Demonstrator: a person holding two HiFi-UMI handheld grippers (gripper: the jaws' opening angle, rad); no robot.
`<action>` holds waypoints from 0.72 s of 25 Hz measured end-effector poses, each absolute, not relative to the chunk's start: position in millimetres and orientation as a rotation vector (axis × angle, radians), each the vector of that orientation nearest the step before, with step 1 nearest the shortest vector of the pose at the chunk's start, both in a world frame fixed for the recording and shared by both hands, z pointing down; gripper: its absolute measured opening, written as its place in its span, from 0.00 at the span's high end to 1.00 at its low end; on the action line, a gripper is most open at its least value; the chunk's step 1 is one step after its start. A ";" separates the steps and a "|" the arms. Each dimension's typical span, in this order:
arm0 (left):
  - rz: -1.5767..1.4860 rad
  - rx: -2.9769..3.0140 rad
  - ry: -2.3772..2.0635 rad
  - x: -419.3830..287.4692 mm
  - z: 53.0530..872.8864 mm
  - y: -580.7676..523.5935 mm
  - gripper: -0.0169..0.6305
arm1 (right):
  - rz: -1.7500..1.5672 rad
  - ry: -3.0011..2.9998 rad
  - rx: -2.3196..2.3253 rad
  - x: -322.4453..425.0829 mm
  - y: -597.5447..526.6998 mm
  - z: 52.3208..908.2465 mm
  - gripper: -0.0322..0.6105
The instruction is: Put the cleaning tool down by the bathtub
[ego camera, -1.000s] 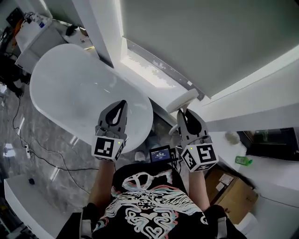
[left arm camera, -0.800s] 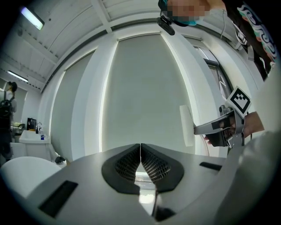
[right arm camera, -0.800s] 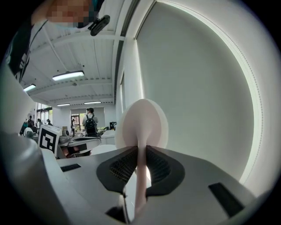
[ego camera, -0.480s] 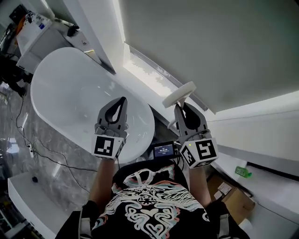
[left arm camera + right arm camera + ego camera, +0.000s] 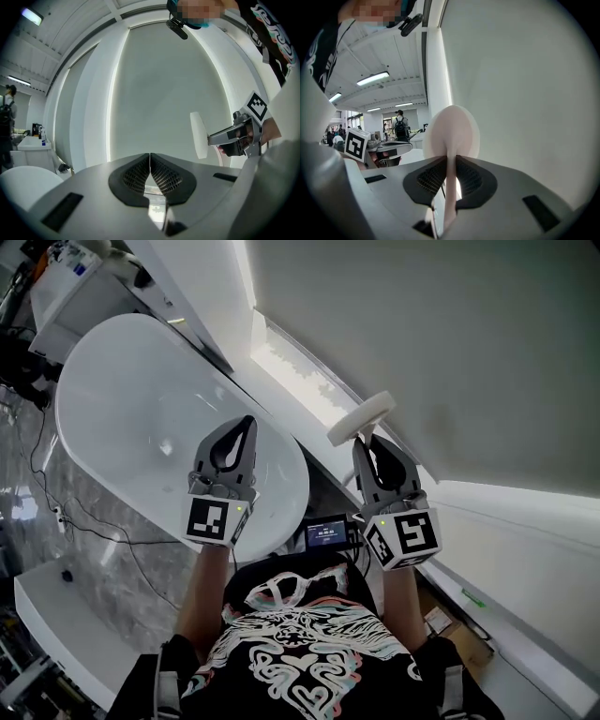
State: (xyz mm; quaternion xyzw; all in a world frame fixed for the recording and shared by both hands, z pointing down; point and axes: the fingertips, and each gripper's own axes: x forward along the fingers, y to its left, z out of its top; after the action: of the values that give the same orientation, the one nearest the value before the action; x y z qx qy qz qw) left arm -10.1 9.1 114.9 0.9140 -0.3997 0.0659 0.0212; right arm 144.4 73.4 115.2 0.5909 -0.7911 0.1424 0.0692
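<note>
The cleaning tool (image 5: pixel 360 418) is a white round pad on a thin handle. My right gripper (image 5: pixel 368 441) is shut on that handle, and the pad (image 5: pixel 451 132) stands up just past its jaws, in front of a pale grey wall. From the left gripper view the tool (image 5: pixel 198 135) shows edge-on at the right. My left gripper (image 5: pixel 240 424) is shut with nothing between its fingers (image 5: pixel 150 171), and it hangs over the near end of the white oval bathtub (image 5: pixel 122 399).
A lit ledge (image 5: pixel 300 381) runs between the tub and the grey wall. Cables (image 5: pixel 75 521) trail over the marbled floor at the left. A small screen (image 5: pixel 326 533) sits at the person's chest. A person with a backpack (image 5: pixel 399 125) stands far off.
The head view has swung so the wall fills more of it. My right gripper has raised the tool a little, up against the wall. The left gripper keeps its place over the tub.
</note>
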 end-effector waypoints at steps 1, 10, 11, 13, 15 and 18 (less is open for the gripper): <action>0.201 2.825 -1.241 -8.1 117.7 2.7 0.95 | 0.422 -2.377 1.762 145.3 66.6 118.9 0.83; 0.233 2.808 -1.225 5.7 154.9 -33.3 0.95 | 0.443 -2.330 1.703 149.3 21.6 153.9 0.83; 0.238 2.807 -1.219 6.2 156.8 -35.3 0.95 | 0.444 -2.324 1.699 149.5 18.6 155.4 0.83; 0.244 2.813 -1.215 5.9 159.3 -40.7 0.95 | 0.440 -2.326 1.689 149.1 11.8 158.2 0.83; 0.249 2.827 -1.228 5.8 162.2 -44.4 0.95 | 0.442 -2.327 1.675 147.6 5.6 163.8 0.83; 0.266 2.820 -1.235 3.9 171.2 -43.4 0.95 | 0.457 -2.319 1.645 143.2 1.7 175.4 0.83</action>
State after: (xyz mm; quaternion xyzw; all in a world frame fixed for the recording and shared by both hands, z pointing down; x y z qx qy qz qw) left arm 3.9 -43.4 171.2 0.9123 -0.3996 0.0862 0.0257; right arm 143.2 1.7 175.4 0.5663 -0.7984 0.1574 0.1306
